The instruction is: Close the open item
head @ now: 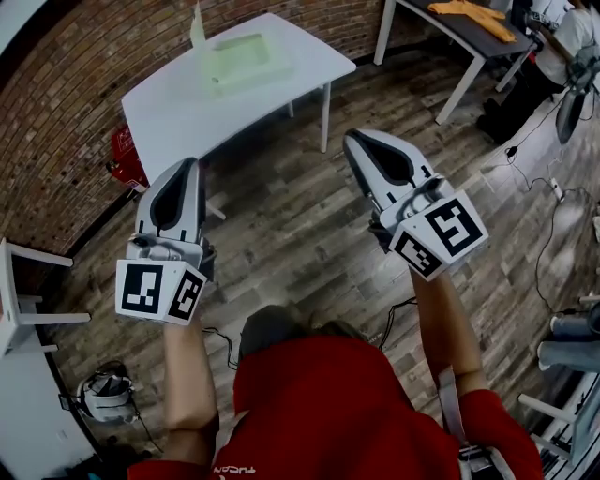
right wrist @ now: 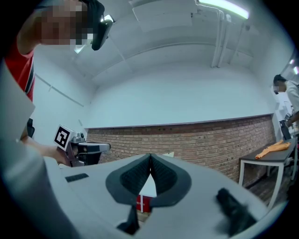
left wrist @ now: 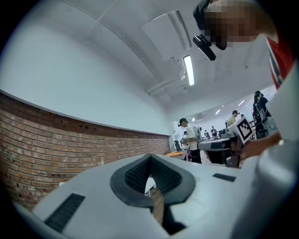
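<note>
Nearest us, our left gripper [head: 187,164] and right gripper [head: 353,138] are held level over the wooden floor [head: 281,220]. Both have their jaws pressed together on nothing, probably because we are not yet within reach. Well ahead stands a white table [head: 173,117]. On it sits a pale green box [head: 246,61] with its lid [head: 198,26] upright, and the box looks empty.

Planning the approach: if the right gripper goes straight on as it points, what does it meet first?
Probably the white table: the right gripper, shut, points level toward it. Its height against the tabletop is unclear, so it may clear the edge and reach the green container.
</note>
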Motion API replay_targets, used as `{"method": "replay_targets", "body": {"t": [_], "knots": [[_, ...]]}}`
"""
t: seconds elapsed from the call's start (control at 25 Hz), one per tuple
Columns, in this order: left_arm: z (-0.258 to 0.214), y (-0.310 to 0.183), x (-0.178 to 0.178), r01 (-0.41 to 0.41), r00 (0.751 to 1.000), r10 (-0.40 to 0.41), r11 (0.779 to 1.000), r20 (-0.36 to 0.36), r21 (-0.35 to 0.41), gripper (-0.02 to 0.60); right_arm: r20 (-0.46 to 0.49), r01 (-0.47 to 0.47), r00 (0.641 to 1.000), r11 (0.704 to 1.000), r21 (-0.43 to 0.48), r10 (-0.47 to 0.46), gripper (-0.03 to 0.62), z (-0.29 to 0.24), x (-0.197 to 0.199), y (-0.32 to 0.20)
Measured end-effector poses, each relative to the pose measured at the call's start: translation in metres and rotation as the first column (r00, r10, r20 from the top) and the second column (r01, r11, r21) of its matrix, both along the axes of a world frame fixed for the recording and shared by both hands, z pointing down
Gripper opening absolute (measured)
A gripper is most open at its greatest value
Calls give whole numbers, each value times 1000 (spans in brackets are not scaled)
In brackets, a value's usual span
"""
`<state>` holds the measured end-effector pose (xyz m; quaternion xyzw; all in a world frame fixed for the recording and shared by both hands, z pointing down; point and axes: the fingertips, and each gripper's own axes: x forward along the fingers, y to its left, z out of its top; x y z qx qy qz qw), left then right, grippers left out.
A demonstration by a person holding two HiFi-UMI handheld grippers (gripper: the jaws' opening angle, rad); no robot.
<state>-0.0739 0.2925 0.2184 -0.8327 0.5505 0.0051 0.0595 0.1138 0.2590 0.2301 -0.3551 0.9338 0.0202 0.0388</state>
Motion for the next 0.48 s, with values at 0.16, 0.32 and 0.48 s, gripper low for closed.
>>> {"method": "replay_targets", "body": {"t": [0.16, 0.32, 0.48], "knots": [[4, -3, -4, 12, 1000, -12, 1000, 2, -10, 11, -2, 1, 1000, 1000, -9, -1, 31, 5, 0, -5], [4, -15, -8, 16, 1000, -16, 1000, 1, -5, 11, -7, -3, 1000, 1000, -8, 3, 31, 7, -1, -16], [7, -36, -12, 14, 1000, -14, 1000, -6, -1, 11, -18, -15, 1000, 1000, -8, 15, 31, 11, -3, -32]]}}
